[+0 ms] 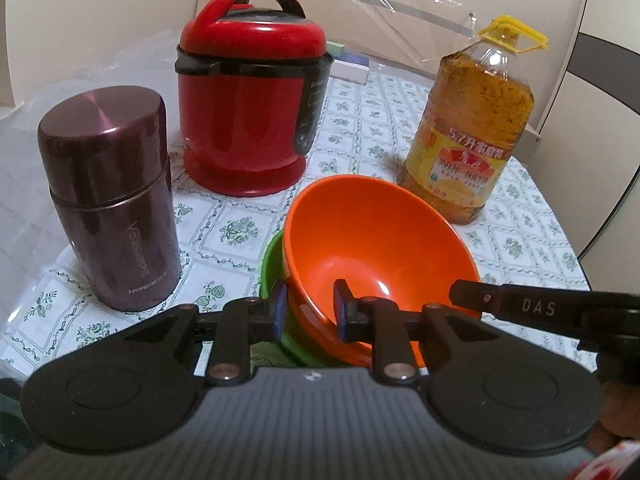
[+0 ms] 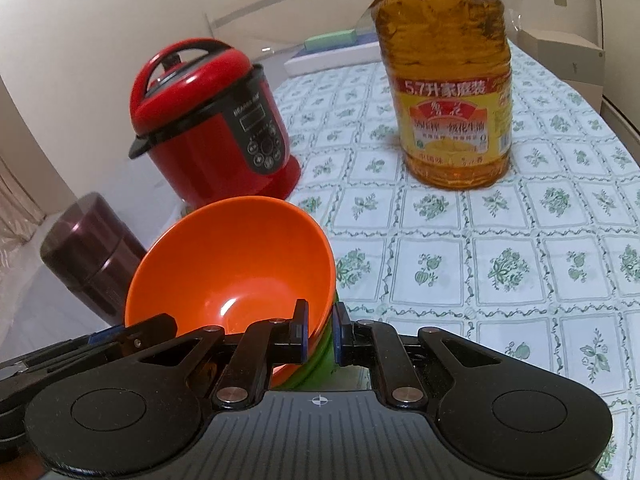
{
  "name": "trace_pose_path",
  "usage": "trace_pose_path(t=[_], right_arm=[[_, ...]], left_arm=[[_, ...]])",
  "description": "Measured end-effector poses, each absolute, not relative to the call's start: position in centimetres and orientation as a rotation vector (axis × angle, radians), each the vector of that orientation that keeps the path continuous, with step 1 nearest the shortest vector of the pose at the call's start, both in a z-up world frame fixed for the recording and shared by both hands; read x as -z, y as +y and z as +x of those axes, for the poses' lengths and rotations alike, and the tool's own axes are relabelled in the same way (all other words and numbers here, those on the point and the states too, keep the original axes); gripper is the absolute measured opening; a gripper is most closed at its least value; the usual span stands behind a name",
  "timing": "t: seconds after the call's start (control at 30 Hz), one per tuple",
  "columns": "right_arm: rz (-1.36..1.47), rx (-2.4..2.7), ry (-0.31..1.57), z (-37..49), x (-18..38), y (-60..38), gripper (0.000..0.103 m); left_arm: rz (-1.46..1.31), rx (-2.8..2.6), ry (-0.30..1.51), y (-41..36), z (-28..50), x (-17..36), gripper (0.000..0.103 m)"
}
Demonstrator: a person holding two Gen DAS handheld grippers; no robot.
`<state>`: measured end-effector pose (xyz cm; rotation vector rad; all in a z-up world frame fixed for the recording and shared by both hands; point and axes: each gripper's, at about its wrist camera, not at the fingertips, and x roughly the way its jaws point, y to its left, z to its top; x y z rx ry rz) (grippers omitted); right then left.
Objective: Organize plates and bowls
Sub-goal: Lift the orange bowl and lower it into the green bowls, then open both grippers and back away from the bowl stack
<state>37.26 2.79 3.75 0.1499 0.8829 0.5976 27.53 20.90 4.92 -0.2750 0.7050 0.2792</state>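
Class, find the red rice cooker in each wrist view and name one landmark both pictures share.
Left wrist: red rice cooker upper centre, behind the orange bowl.
Right wrist: red rice cooker upper left, beyond the bowl.
Shared landmark: the oil bottle.

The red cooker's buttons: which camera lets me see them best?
The right wrist view. There the red cooker faces the camera, so its dark panel with the round buttons shows in full. In the left wrist view the cooker is turned sideways, and only a thin slice of the panel shows at its right edge.
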Motion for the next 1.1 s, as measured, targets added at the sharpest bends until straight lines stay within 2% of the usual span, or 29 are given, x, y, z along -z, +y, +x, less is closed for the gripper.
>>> trace_pose_path(t=[0.33, 0.7, 0.8, 0.9, 0.97, 1.1], right_arm=[[0.134, -0.601, 0.906, 37.4, -2.2, 3.7, 0.012], [0.131, -0.604, 0.879, 36.8, -2.9, 3.6, 0.014], [0.137, -0.605, 0.871, 36.0, -3.5, 3.2, 0.015], [0.158, -0.602, 0.862, 35.2, -4.2, 2.6, 0.02], [0.172, -0.599, 0.859, 34.4, -4.6, 2.1, 0.028], [0.18, -0.595, 0.844, 32.4, -5.4, 1.1, 0.038]], left_arm=[[-0.279, -0.285, 0.72, 21.7, 27.8, -3.6, 0.022], [-0.29, -0.285, 0.693, 21.5, 26.8, -4.0, 0.022], [-0.309, -0.287, 0.675, 21.4, 25.9, -4.6, 0.025], [-0.334, -0.294, 0.648, 21.1, 24.8, -5.1, 0.033], [-0.352, -0.292, 0.636, 20.8, 23.8, -5.4, 0.035], [-0.383, -0.291, 0.604, 20.3, 21.6, -5.7, 0.04]])
